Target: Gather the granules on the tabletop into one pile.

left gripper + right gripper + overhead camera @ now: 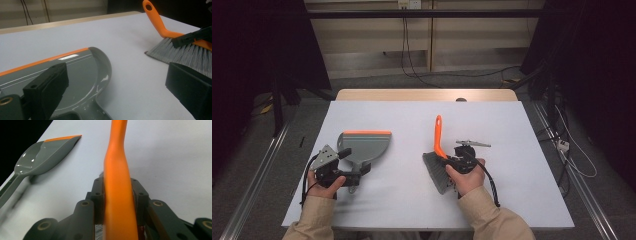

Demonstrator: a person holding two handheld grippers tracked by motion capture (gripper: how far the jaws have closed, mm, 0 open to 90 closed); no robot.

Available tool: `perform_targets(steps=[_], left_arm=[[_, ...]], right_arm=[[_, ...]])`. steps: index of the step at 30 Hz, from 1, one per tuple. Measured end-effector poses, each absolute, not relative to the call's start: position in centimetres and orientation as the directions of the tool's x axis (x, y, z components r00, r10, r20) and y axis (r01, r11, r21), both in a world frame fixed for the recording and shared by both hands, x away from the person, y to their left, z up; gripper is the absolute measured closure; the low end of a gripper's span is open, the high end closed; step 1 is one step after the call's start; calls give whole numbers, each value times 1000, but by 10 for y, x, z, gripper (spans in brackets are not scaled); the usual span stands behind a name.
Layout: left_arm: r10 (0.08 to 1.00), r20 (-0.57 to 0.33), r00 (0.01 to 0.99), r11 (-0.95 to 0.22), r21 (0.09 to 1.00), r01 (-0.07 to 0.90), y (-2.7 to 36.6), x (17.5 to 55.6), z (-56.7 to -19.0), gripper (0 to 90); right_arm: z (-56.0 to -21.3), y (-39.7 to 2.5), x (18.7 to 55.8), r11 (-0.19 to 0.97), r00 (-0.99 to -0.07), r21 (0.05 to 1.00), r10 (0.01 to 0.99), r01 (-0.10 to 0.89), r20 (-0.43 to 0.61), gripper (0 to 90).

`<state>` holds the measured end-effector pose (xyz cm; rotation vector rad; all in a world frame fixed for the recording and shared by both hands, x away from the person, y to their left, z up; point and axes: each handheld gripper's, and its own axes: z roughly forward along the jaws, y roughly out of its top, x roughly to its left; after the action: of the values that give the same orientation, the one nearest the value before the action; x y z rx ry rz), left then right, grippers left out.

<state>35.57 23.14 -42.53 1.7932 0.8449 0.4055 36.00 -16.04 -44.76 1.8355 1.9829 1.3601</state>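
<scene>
A grey dustpan (364, 144) with an orange lip lies on the left half of the table, its handle toward the person. My left gripper (355, 161) is open, its jaws standing wide apart on either side of the pan's neck. In the left gripper view the dustpan (82, 72) lies under the left gripper (117, 75). To the right lies a hand brush (438, 134) with an orange handle and grey bristles (437, 172). My right gripper (448, 160) is shut on the handle just above the bristles. The orange handle (117, 195) is clamped in the right gripper (117, 192).
A pale grey sheet covers the table (512, 150), with a wooden strip (427, 95) along the far edge. A small dark object (460, 99) sits at that edge. Cables (572, 145) lie on the floor to the right, and a metal rail (257, 180) runs along the left.
</scene>
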Motion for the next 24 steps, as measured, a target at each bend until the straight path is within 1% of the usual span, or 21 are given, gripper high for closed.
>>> perform_targets(steps=[15,20,24], left_arm=[[712,-118,692,-188,918,350,231,356,-425,45],[713,-118,691,-188,918,350,231,356,-425,45],[713,-118,691,-188,918,351,231,356,-425,45]], right_arm=[[-446,-174,359,-160,-234,657,852,737,469,701],[-443,-175,359,-189,-230,650,833,736,503,709],[-434,-175,362,-213,-242,654,811,726,532,711]])
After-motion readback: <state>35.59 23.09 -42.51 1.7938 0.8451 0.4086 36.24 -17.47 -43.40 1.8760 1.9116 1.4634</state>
